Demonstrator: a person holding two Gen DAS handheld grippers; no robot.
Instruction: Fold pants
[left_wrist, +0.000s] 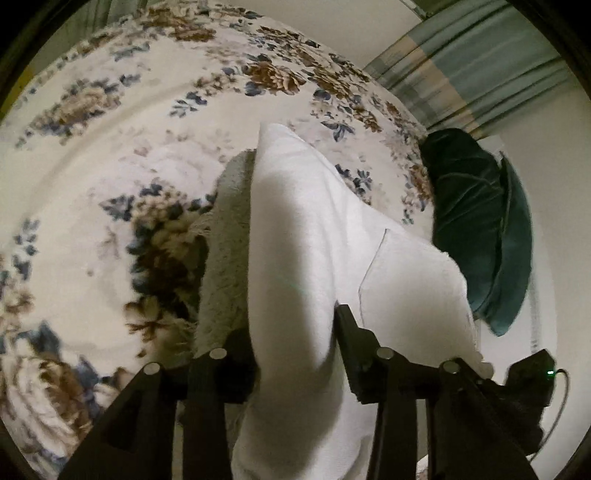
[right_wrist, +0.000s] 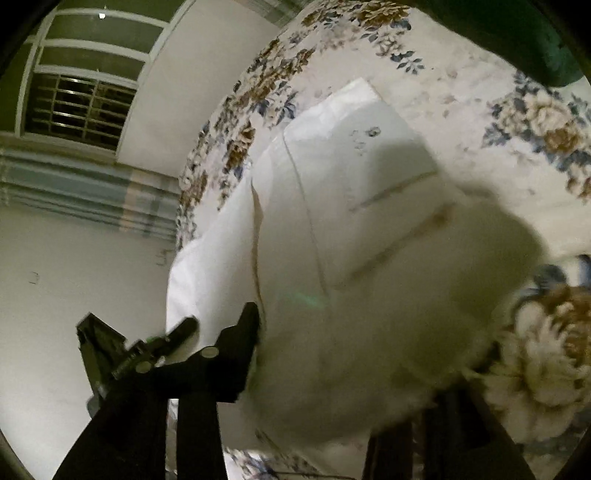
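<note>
We have the white pants (left_wrist: 314, 229) lifted over the floral bedspread (left_wrist: 110, 177), the far end trailing onto it. They hang soft and limp, thick with a fleecy inner face, so we judge them light but floppy and prone to sag between holds. The left gripper (left_wrist: 295, 354) has its fingers clamped on a gathered fold; the right gripper (right_wrist: 332, 369) is buried in cloth, and we cannot tell its state. We would hold at the stitched hems or waistband, not the loose middle.

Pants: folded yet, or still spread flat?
Neither: the white pants are bunched and lifted off the floral bedspread, fabric between the left claw's fingers.
</note>
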